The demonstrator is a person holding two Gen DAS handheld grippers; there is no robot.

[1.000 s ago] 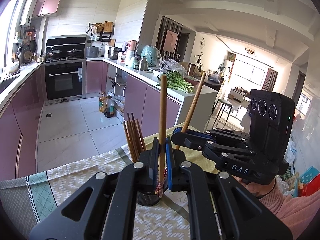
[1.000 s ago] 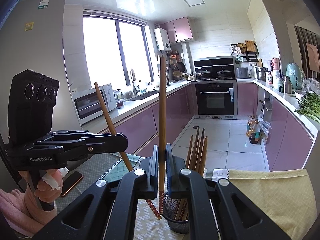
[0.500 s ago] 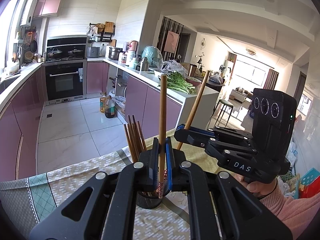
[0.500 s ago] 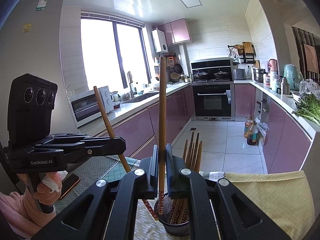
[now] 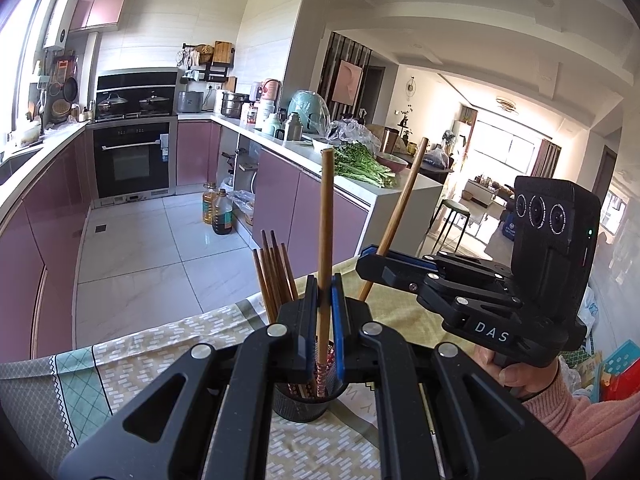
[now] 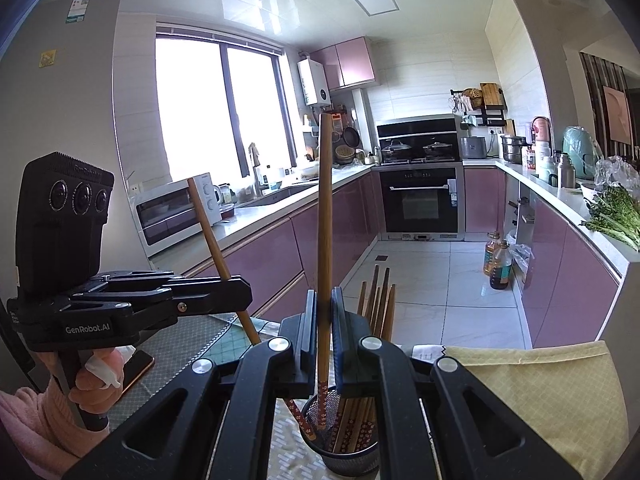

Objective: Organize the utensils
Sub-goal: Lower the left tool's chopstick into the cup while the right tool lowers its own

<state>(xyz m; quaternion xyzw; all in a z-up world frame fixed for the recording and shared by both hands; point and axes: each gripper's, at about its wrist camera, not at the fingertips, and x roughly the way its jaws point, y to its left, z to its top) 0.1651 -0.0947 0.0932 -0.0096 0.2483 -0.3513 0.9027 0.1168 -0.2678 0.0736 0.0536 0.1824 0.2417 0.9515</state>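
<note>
Brown chopsticks (image 6: 378, 304), dark mesh holder (image 6: 352, 456), pale yellow cloth (image 6: 540, 392)

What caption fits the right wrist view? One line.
Right gripper lowers a chopstick into the mesh cup; left gripper brings another.

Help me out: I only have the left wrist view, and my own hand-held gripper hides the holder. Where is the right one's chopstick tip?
Observer: The right hand-held gripper holds its upright chopstick with the patterned tip down inside the mesh holder.
Operator: And mine?
Observer: Your slanted chopstick ends at the holder's left rim; inside or not, I cannot tell.
Operator: Anything near my hand?
Observer: A phone lies beside your left hand.
</note>
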